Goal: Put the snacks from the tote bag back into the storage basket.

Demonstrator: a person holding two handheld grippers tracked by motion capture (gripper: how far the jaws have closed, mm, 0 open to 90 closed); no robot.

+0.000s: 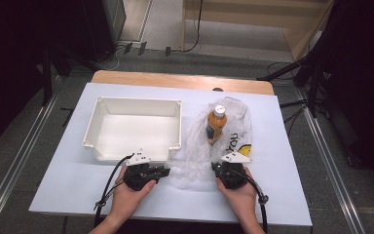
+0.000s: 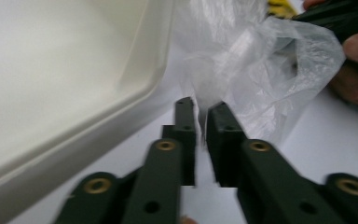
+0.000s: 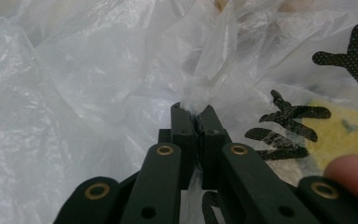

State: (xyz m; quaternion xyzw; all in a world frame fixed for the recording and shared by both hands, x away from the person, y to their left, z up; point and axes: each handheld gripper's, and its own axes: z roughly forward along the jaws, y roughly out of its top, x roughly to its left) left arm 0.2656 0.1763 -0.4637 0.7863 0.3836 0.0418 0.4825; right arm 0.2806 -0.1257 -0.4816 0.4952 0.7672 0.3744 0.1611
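Left tool (image 2: 201, 111) and right tool (image 3: 195, 112) each clamp the clear plastic bag (image 1: 199, 141).

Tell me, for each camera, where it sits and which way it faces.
High view: above the person's side, facing forward and down on the table; both hands and forearms show.
Left gripper view: on the left gripper, facing the plastic bag beside the white bin.
Right gripper view: on the right gripper, facing the bag.
All views share the bag.
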